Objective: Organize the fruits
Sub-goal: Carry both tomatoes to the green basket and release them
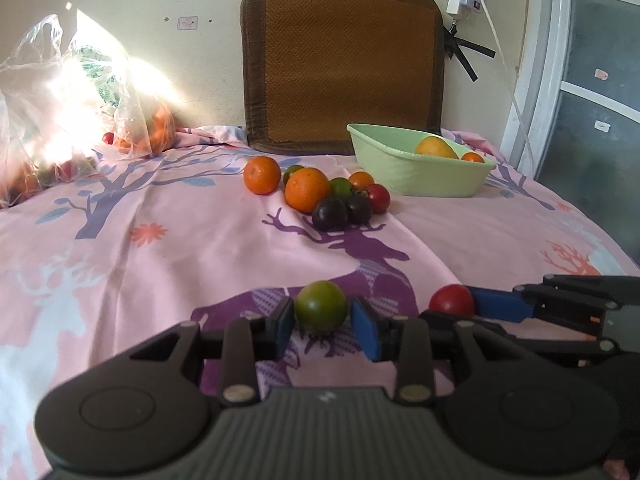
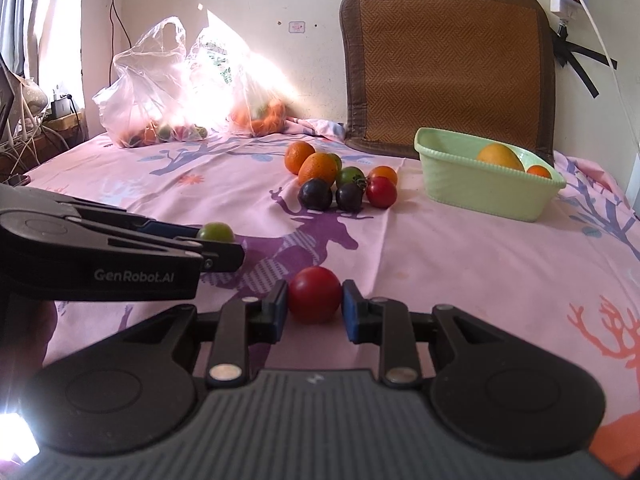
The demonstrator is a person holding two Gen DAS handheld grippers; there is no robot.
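Note:
My left gripper [image 1: 322, 320] is shut on a green tomato [image 1: 321, 306], which also shows in the right wrist view [image 2: 216, 233]. My right gripper [image 2: 314, 308] is shut on a red tomato [image 2: 315, 294], seen from the left too [image 1: 452, 299]. Both are just above the pink cloth, side by side. Farther back lies a pile of fruit: two oranges [image 1: 307, 189], dark plums [image 1: 330, 213], a red tomato [image 1: 379, 197] and green ones. A green basket [image 1: 420, 172] at the back right holds a yellow fruit [image 1: 435, 147] and a small orange one.
Clear plastic bags [image 2: 160, 92] with more fruit stand at the back left in bright sunlight. A brown woven cushion [image 2: 444, 64] leans on the wall behind the basket. The pink cloth [image 1: 160, 260] covers the surface. A power strip and cables hang on the wall at right.

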